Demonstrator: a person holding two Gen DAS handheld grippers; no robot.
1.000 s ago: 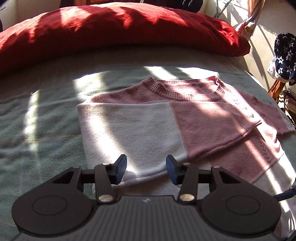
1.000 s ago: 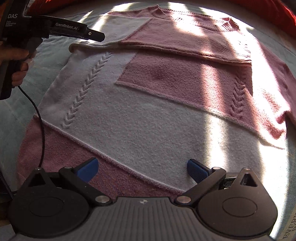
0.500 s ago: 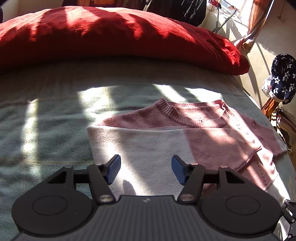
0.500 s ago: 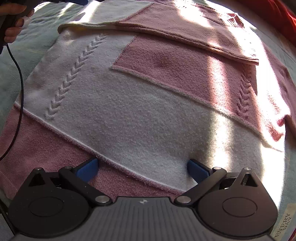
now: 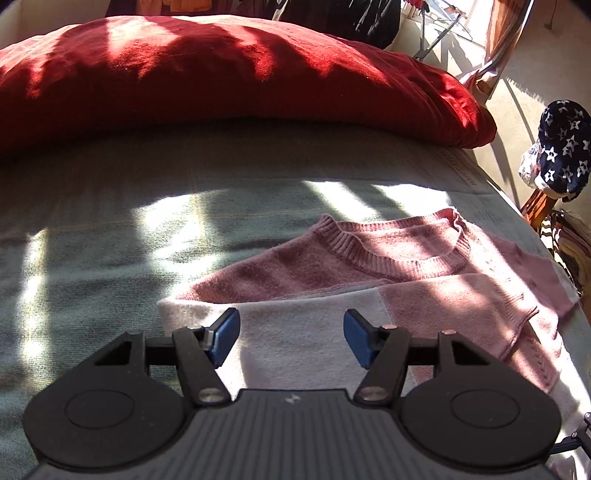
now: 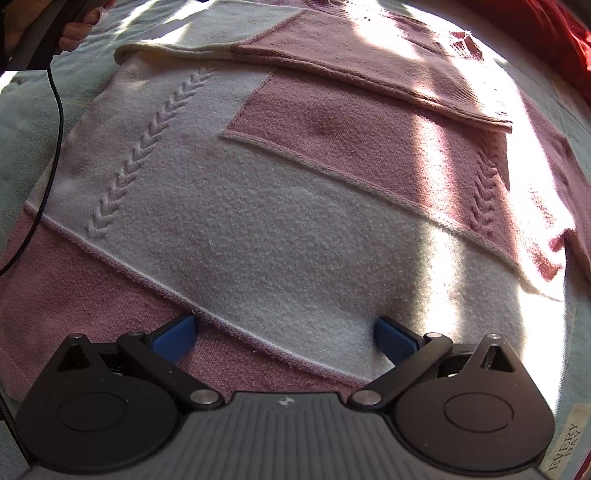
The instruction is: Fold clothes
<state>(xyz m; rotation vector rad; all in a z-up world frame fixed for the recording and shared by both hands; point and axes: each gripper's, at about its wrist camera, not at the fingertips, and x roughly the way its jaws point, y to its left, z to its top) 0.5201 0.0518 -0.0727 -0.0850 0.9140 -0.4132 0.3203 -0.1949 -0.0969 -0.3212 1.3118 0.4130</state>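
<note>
right wrist view sits low over the sweater (image 6: 288,221), a pink and cream knit with raised braid stitching, spread flat on the bed (image 6: 22,122) with its neckline at the far end. one sleeve is folded across the chest, its cuff edge lying toward the right side. the right gripper (image 6: 284,334) has its jaws spread wide, blue pads pressed close to the hem area where cream meets the pink band, holding nothing. at the upper left corner a hand (image 6: 74,33) grips a dark handle, with a black cable (image 6: 51,147) trailing down across the cloth's left edge.

left wrist view looks along the bed (image 5: 92,229) from the sweater's (image 5: 388,273) shoulder side. the left gripper (image 5: 291,339) hovers over the folded cream sleeve, jaws wide apart and empty. past the ribbed collar lies a long red pillow (image 5: 221,74) across the head of the bed. off the right edge, a dark star-printed cloth (image 5: 563,144) hangs on a wooden post.
</note>
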